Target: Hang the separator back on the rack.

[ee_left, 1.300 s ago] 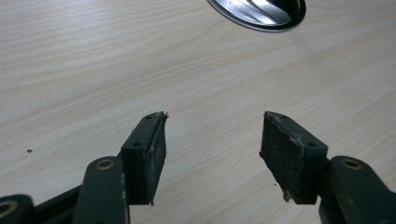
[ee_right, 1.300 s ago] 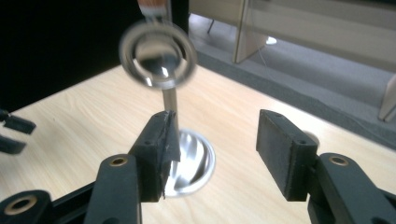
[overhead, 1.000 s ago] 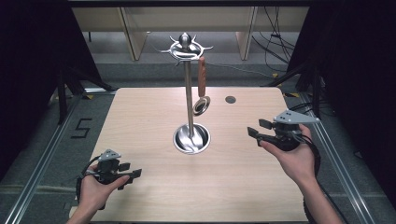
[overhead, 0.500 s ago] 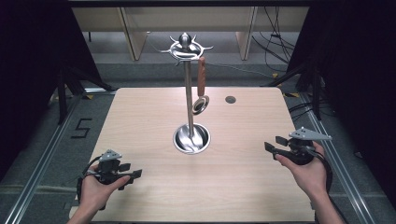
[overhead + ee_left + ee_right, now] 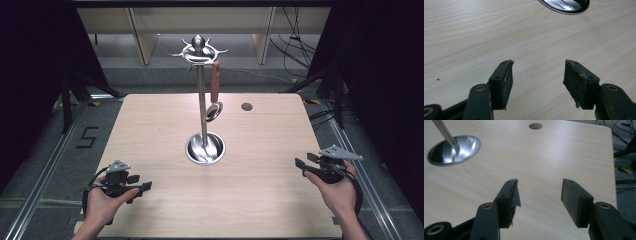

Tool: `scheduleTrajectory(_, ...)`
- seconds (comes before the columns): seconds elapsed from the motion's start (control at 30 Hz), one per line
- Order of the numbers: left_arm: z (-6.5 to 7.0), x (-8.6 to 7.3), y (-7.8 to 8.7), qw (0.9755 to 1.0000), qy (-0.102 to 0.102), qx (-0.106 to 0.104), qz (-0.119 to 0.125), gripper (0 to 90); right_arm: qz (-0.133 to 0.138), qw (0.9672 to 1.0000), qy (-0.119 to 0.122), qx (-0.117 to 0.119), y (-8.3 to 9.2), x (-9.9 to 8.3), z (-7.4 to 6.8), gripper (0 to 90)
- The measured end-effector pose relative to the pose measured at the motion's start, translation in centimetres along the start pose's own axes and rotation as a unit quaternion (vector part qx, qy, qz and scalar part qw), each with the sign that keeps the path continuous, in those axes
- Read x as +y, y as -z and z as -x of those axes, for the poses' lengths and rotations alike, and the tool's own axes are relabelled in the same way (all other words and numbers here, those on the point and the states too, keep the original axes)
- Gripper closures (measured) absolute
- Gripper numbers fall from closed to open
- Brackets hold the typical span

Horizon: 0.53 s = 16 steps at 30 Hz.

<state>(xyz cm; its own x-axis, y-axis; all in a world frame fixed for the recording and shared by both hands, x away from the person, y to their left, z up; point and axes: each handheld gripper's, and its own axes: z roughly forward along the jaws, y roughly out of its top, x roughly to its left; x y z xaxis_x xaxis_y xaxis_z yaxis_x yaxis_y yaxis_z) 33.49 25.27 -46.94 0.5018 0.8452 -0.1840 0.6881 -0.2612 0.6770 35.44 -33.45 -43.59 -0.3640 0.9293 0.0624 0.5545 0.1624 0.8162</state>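
Both empty, the left gripper (image 5: 139, 189) and right gripper (image 5: 304, 167) hold their jaws wide apart above the table (image 5: 260, 145).

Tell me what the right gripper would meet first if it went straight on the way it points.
Probably bare tabletop: the right gripper, fingers apart, aims down across the wood, between the stand's round metal base and the small hole. Depth is unclear, so this is a guess.

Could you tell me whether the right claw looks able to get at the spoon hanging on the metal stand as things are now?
Probably yes: the right claw is open and holds nothing, the bare table lies between it and the stand, and the spoon hangs on the stand's right side.
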Motion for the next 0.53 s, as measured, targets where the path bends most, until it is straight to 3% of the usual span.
scheduleTrajectory(0.03,0.0,0.0,0.0,1.0000,0.002,-0.003,-0.003,39.7,0.003,0.9999,0.016,-0.004,-0.1,-0.2,0.4,47.7)
scheduleTrajectory(0.1,0.0,0.1,0.0,1.0000,-0.003,-0.002,-0.006,39.7,-0.001,0.9999,0.013,-0.011,-0.1,-0.7,0.7,47.8)
scheduleTrajectory(0.13,0.0,0.1,0.0,1.0000,-0.004,-0.002,-0.007,39.7,-0.008,0.9998,0.000,-0.019,-0.1,-0.9,0.6,48.0)
scheduleTrajectory(0.2,-0.1,0.2,0.0,0.9999,-0.010,0.002,-0.011,39.7,-0.011,0.9996,0.002,-0.026,-0.2,-1.2,0.8,48.0)
scheduleTrajectory(0.27,0.0,0.1,0.0,1.0000,-0.003,0.000,-0.005,39.7,-0.009,0.9996,-0.008,-0.027,0.0,-1.3,1.0,48.0)
scheduleTrajectory(0.4,-0.2,0.1,0.1,0.9998,-0.011,0.007,-0.012,39.7,-0.004,0.9994,-0.010,-0.032,0.1,-1.5,1.3,48.1)
scheduleTrajectory(0.43,-0.2,0.1,0.1,0.9999,-0.009,0.006,-0.010,39.8,0.000,0.9995,0.008,-0.030,-0.1,-1.5,1.7,48.4)
scheduleTrajectory(0.5,0.0,0.2,0.1,1.0000,-0.001,-0.001,0.001,40.1,-0.006,0.9995,-0.007,-0.031,-0.1,-1.6,1.4,48.5)
scheduleTrajectory(0.53,0.0,0.2,0.1,1.0000,-0.001,-0.001,0.001,40.1,-0.004,0.9995,0.001,-0.032,-0.1,-1.5,1.5,48.5)
